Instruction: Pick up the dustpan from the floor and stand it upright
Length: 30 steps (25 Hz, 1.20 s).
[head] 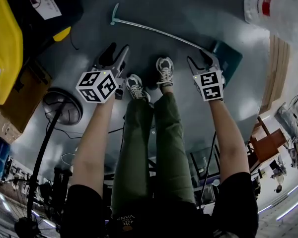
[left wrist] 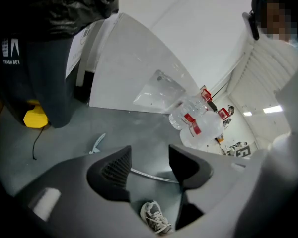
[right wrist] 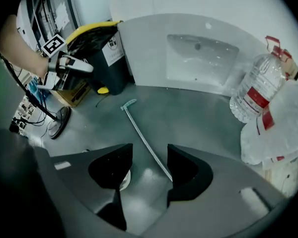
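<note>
head view: dustpan (head: 232,58) lies flat on the floor (head: 188,14), which is smooth grey with glossy patches. it has a teal pan and a long thin pale handle running up-left to a teal end. right gripper (head: 202,58) hangs over the pan end and hides part of it; its jaws are spread and hold nothing. left gripper (head: 116,53) is out to the left, short of the handle, also spread and empty. between them we note two laced shoes (head: 165,69). a round fan (head: 62,108) base sits at left, a yellow-lidded bin (head: 5,43) far left, and clear plastic bottles (head: 273,9) top right.

left gripper view: the dark pads, one of them ribbed, stand wide apart. through the gap we see the handle (left wrist: 154,175) crossing the floor, with one shoe (left wrist: 154,217) below it. behind are the black bin (left wrist: 35,68), a white slanted panel (left wrist: 134,68) and red-labelled bottles (left wrist: 193,123).

right gripper view: the jaws are wide and the handle (right wrist: 149,145) runs between them toward the right pad, unpinched. bottles (right wrist: 256,90) stand at right. the white panel (right wrist: 198,53) shows a moulded basin shape. bin (right wrist: 111,71) and fan (right wrist: 57,125) are at left.
</note>
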### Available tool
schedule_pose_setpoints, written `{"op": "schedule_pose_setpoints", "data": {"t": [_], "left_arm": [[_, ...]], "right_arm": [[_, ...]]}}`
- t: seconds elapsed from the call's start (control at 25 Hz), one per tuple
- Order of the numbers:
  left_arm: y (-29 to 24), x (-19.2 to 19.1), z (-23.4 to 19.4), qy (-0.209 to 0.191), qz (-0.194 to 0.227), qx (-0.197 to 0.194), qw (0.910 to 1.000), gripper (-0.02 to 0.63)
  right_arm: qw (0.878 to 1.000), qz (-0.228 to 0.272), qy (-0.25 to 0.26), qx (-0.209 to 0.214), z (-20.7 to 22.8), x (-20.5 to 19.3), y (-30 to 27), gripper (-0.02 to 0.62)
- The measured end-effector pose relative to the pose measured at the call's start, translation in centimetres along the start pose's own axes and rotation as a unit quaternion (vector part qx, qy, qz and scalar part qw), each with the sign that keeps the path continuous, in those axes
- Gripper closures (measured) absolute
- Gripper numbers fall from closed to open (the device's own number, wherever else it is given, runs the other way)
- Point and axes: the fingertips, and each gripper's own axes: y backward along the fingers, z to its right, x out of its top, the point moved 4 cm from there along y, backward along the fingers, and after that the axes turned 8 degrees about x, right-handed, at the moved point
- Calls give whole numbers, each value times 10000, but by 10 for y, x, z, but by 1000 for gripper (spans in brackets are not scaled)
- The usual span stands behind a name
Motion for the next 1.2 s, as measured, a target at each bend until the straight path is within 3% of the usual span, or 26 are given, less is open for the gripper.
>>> {"op": "schedule_pose_setpoints", "data": {"t": [0.28,0.4,0.68,1.12,1.16,1.2], "left_arm": [[-70,-35,-54,530,-131,335,9979,348],[-103,-50,-71,525,-218,418,9975,348],[-155,-82,-81,657,-433,438,9959,348],[-193,-108,-103,1045,-601,528,9913,348],[-196,-110,-102,1051,-631,543,9910,348],[-198,-111,-101,1050,-665,553,9907,348]], "right_arm": [[9978,-658,87,9,27,-40,-88,400],[9963,-816,221,164,34,-53,-122,400],[9892,-1242,672,403,53,-83,-177,402],[9734,-1861,1189,617,68,-112,-228,405],[9724,-1862,1260,619,68,-112,-230,413],[9716,-1862,1321,618,68,-112,-231,477]]}}
